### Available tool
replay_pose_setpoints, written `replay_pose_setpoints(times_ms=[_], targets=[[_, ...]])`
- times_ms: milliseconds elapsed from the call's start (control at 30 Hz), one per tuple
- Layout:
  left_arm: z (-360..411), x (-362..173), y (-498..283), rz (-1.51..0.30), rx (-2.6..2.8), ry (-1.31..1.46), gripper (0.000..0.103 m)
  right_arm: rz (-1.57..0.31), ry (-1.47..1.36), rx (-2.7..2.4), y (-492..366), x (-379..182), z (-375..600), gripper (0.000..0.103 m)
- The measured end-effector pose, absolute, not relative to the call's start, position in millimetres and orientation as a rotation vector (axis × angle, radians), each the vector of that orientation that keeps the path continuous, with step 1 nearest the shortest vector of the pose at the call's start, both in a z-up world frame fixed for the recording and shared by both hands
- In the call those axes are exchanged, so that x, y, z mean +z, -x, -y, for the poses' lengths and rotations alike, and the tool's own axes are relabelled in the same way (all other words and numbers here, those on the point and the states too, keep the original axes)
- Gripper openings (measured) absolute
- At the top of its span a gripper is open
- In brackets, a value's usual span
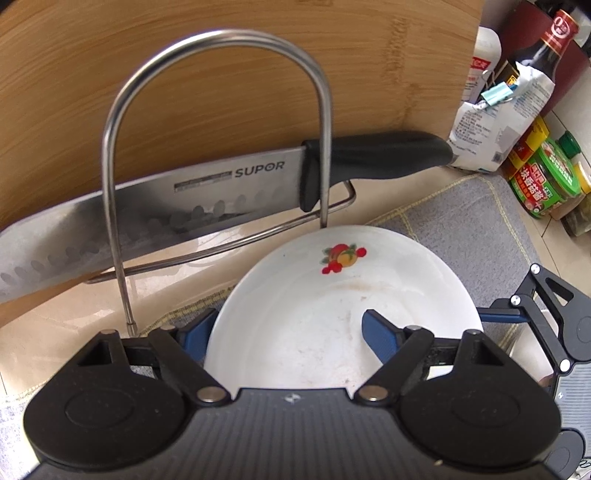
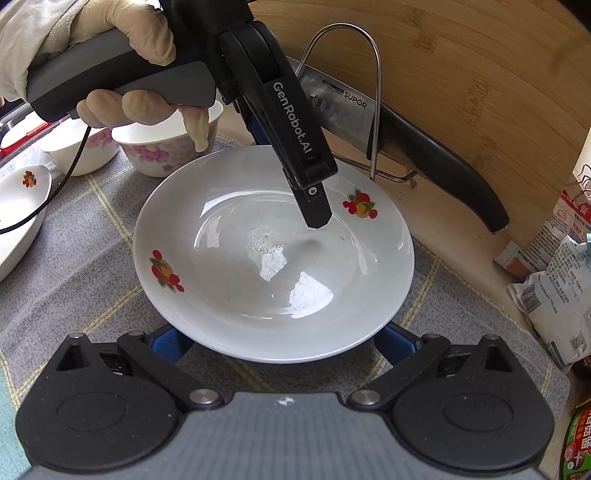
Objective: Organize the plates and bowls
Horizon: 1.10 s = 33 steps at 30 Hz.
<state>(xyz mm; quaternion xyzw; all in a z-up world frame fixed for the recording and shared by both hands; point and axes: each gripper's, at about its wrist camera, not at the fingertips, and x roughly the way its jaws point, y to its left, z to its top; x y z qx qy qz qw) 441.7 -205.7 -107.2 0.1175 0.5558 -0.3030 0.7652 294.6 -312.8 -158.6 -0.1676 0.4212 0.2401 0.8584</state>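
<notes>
A white deep plate with fruit decals lies on the grey checked mat; the same plate fills the lower middle of the left wrist view. My left gripper straddles the plate's far rim, open. One blue pad sits outside the rim and the other is over the plate's inside. A gloved hand holds this gripper, and one of its fingertips hovers just above the plate's inner surface. My right gripper is open at the near rim, its blue fingers reaching under the plate with their tips hidden.
A wire rack holds a large knife against a bamboo board just behind the plate. Two flowered bowls and another fruit-decal dish stand at the left. Bags, bottles and jars crowd the right.
</notes>
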Motion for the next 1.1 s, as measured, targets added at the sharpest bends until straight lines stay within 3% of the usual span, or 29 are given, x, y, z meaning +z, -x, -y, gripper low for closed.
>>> replay_pose_setpoints(times_ms=[1100], targets=[[202.8, -55.8, -394.2, -1.095, -0.685, -0.29, 0.083, -0.816, 0.388, 0.462, -250.1, -120.6, 317.3, 0.103]])
